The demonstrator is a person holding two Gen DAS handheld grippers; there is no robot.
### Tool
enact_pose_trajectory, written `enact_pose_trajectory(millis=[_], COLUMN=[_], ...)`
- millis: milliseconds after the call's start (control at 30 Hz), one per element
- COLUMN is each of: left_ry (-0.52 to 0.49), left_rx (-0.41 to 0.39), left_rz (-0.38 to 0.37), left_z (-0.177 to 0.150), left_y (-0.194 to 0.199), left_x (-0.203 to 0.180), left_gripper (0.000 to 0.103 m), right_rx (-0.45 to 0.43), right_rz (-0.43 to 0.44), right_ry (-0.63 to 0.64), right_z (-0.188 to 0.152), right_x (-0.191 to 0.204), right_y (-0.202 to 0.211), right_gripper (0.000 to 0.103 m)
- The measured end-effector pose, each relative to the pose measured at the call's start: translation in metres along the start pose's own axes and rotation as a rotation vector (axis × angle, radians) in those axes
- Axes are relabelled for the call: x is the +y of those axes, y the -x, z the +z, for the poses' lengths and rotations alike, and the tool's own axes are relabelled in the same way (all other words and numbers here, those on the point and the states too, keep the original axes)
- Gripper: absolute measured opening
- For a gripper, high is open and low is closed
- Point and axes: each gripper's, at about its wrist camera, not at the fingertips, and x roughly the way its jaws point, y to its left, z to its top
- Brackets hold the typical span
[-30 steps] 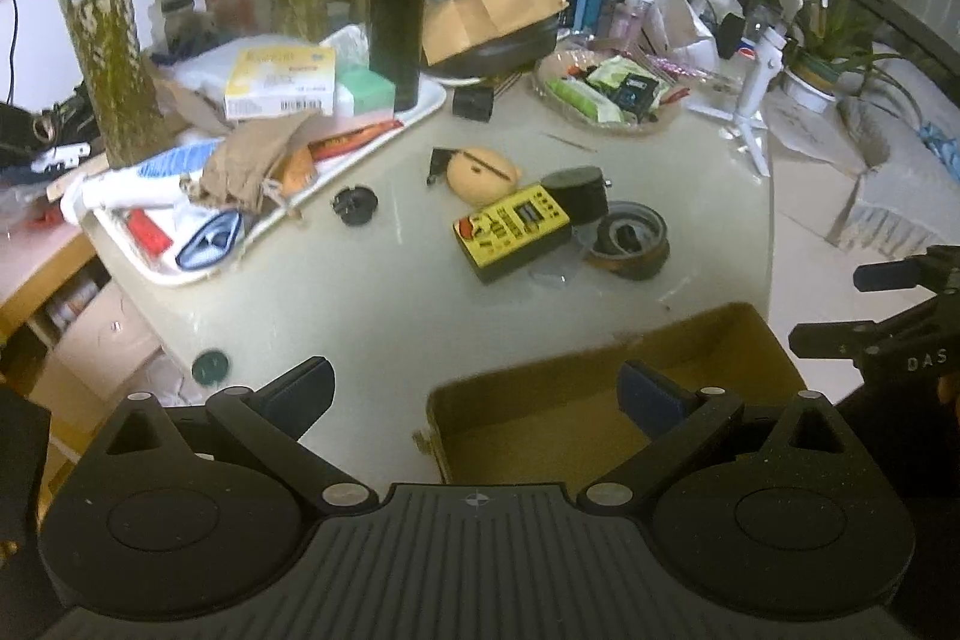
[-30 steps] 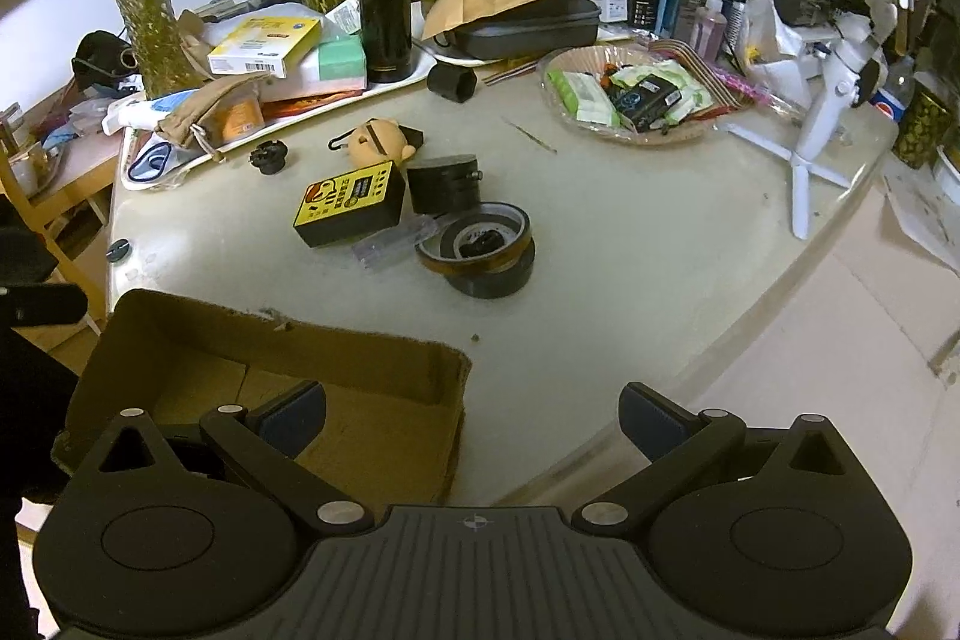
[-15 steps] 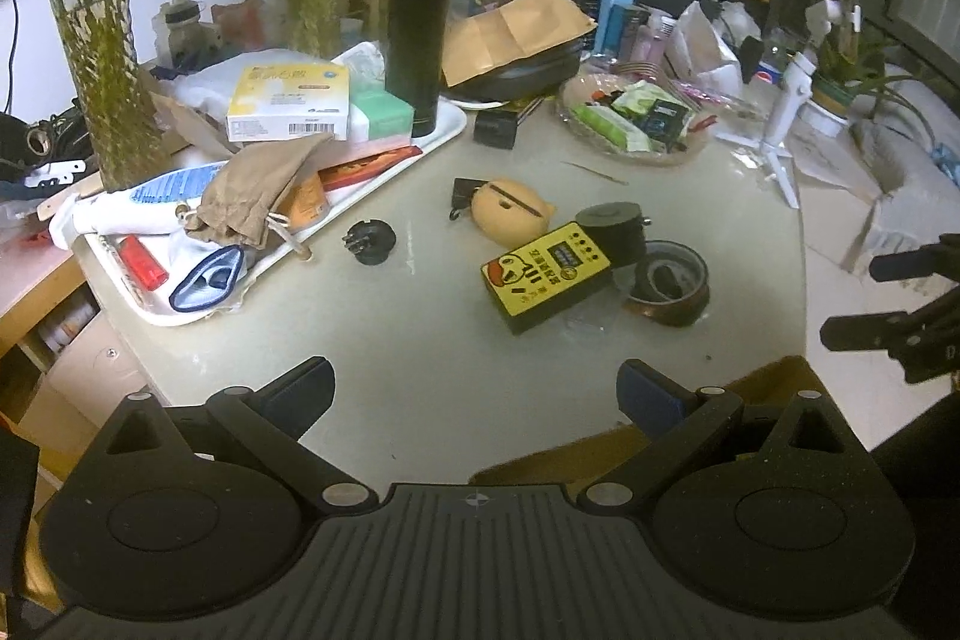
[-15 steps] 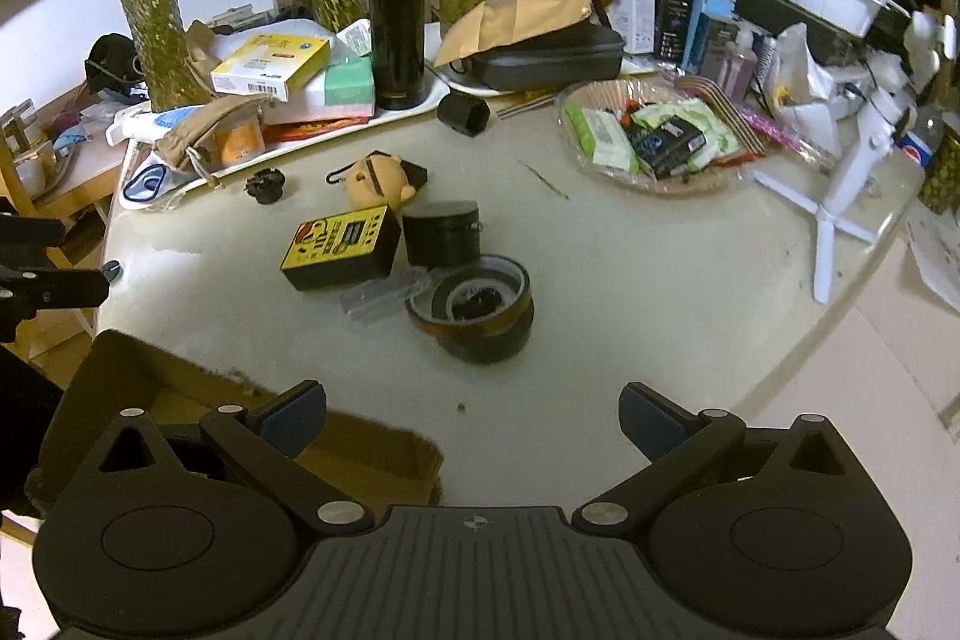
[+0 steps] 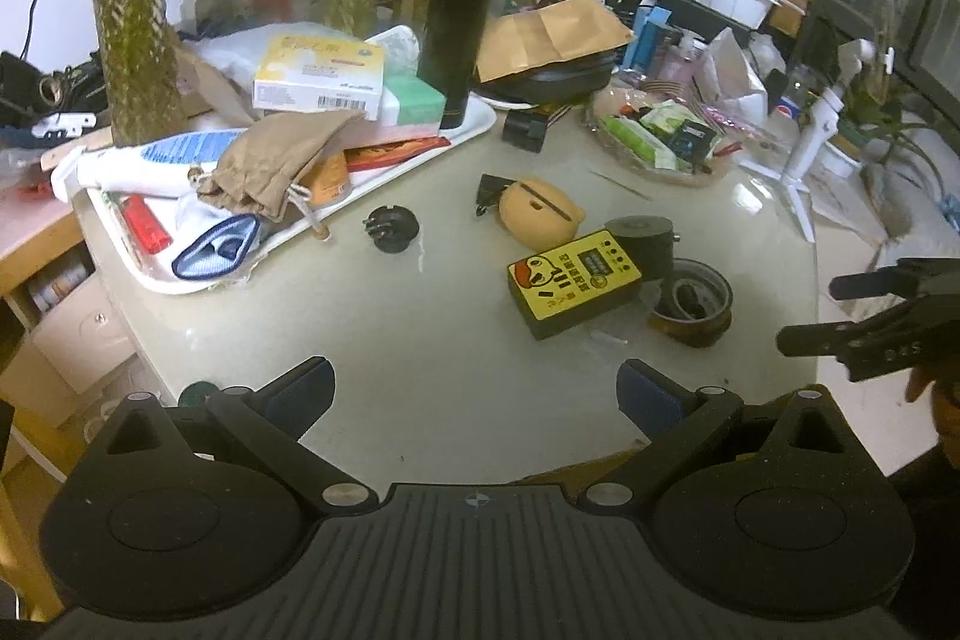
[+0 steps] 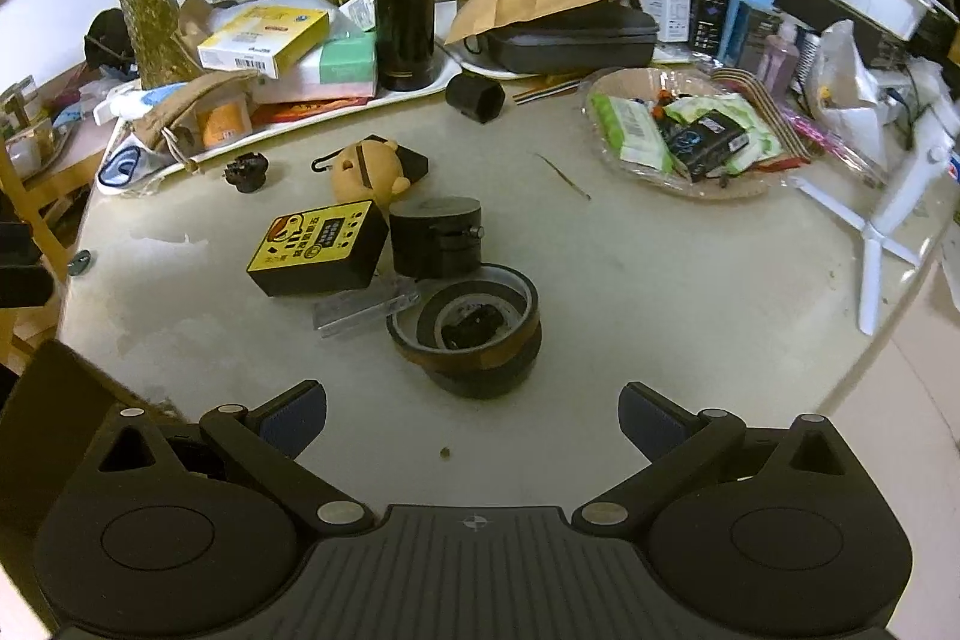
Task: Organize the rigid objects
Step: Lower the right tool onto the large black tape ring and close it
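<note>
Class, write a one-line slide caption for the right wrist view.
Open hand-held gripper above tape rolls and a yellow box on a cluttered table.

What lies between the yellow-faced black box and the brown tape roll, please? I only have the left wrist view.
Observer: A clear flat plastic piece lies there, along the near edge of the yellow-faced black box.
Operator: Thank you. Is anything under the amber tape roll?
Observer: Yes, it sits on a wider black tape roll.
</note>
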Motion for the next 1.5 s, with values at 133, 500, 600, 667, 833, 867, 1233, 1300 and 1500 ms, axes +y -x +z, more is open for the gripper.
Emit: enact_pose_trajectory(millis=[133, 500, 600, 667, 833, 867, 1233, 1300, 1500], left_ry=[-0.001, 0.007, 0.029, 0.041, 0.055, 0.055, 0.069, 0.07, 0.063], left_rx=[-0.002, -0.003, 0.0, 0.004, 0.0, -0.001, 0.009, 0.009, 0.006], left_rz=[0.0, -0.003, -0.01, -0.014, -0.022, -0.024, -0.036, -0.035, -0.035], left_z=[-0.002, -0.001, -0.001, 0.0, -0.001, -0.001, -0.001, -0.001, -0.002], left_y=[-0.002, -0.007, -0.008, -0.009, -0.007, -0.007, -0.009, -0.009, -0.008], left_x=[-0.002, -0.004, -0.001, 0.001, 0.003, 0.003, 0.004, 0.004, 0.002], left_gripper=[0.103, 0.103, 0.103, 0.103, 0.103, 0.103, 0.103, 0.103, 0.103], right_rx=[0.011, 0.042, 0.056, 0.066, 0.09, 0.093, 0.101, 0.099, 0.087], right_rz=[0.001, -0.007, -0.005, -0.006, -0.003, -0.004, 0.014, 0.007, -0.029], right_ry=[0.025, 0.144, 0.167, 0.175, 0.192, 0.193, 0.188, 0.194, 0.194], right_z=[0.006, 0.019, 0.024, 0.028, 0.035, 0.036, 0.038, 0.038, 0.036], right_x=[-0.001, 0.011, 0.013, 0.012, 0.012, 0.013, 0.014, 0.014, 0.012], right_y=[-0.018, -0.068, -0.079, -0.087, -0.103, -0.105, -0.117, -0.115, -0.104], right_gripper=[0.103, 0.103, 0.103, 0.103, 0.099, 0.097, 0.091, 0.091, 0.091])
